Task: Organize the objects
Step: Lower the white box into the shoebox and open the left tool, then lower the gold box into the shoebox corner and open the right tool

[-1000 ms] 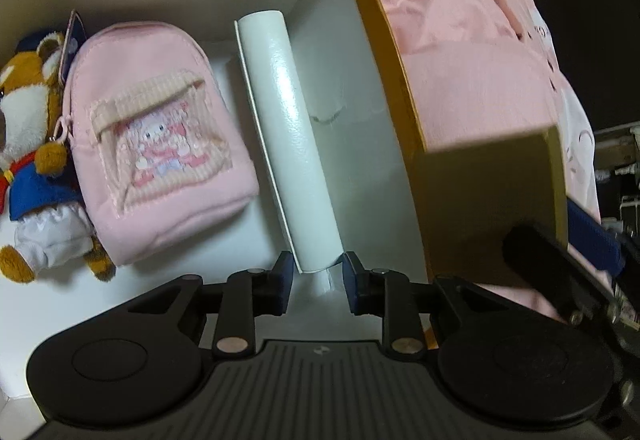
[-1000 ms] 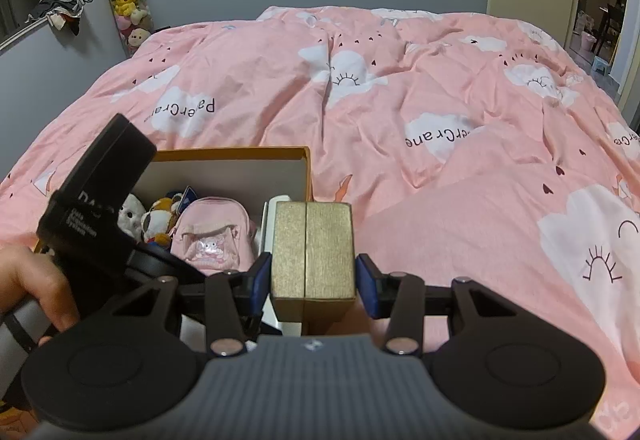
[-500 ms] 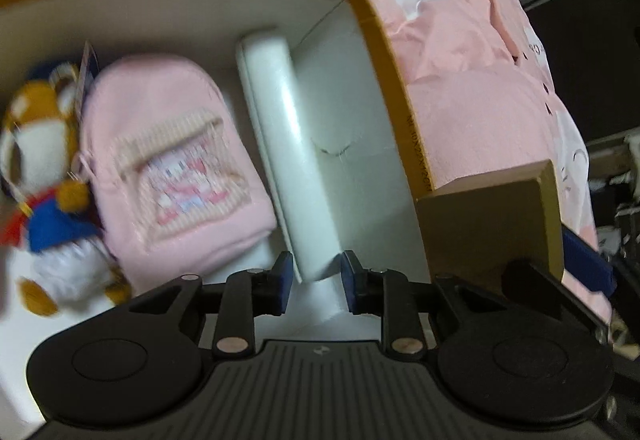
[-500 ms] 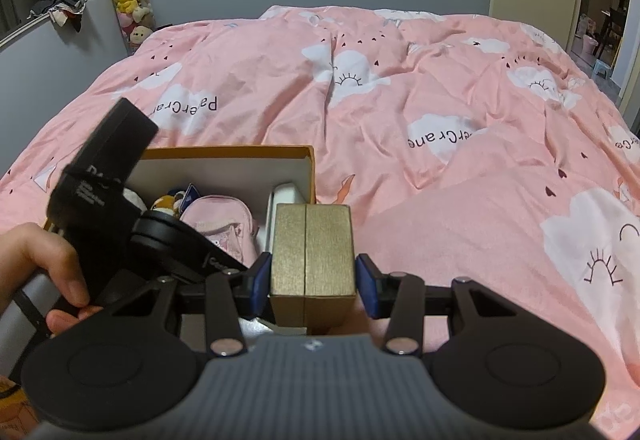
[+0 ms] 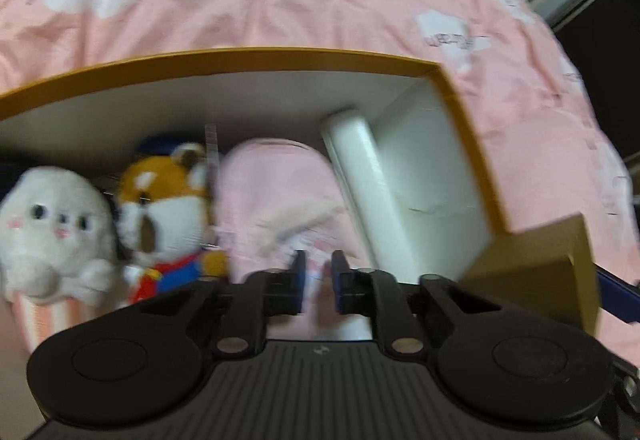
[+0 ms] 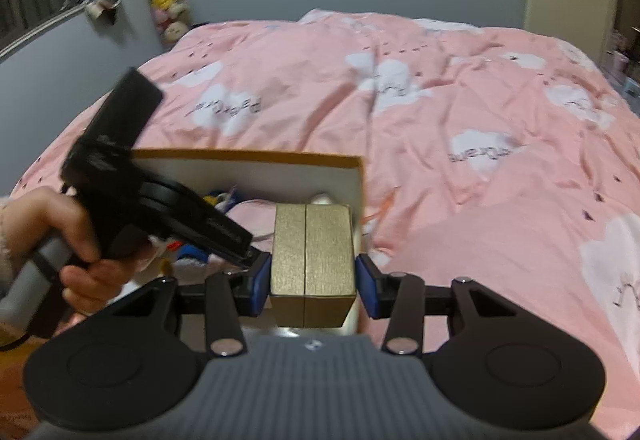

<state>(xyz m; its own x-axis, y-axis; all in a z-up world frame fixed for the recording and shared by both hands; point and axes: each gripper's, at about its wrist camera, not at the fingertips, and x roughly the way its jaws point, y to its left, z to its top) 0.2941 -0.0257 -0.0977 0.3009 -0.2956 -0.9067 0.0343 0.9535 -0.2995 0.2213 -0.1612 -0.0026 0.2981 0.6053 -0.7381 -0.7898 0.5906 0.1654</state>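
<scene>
Left wrist view peers steeply, close, into the box [image 5: 280, 57]; right wrist view faces across the bed [image 6: 440, 99]; both share the box

Left gripper [image 5: 318, 280]: lower centre of its own view, pitched steeply down, fingers [image 5: 298, 276] drawn close with only a narrow gap, nothing clamped between them. In the right wrist view it sits at left, gripped by a bare hand [image 6: 76, 240] with a pale sleeve cuff at the frame edge. Right gripper [image 6: 314, 284]: lower centre, blue-padded fingers [image 6: 366, 286] part-spread, pressing both sides of a gold block.
</scene>
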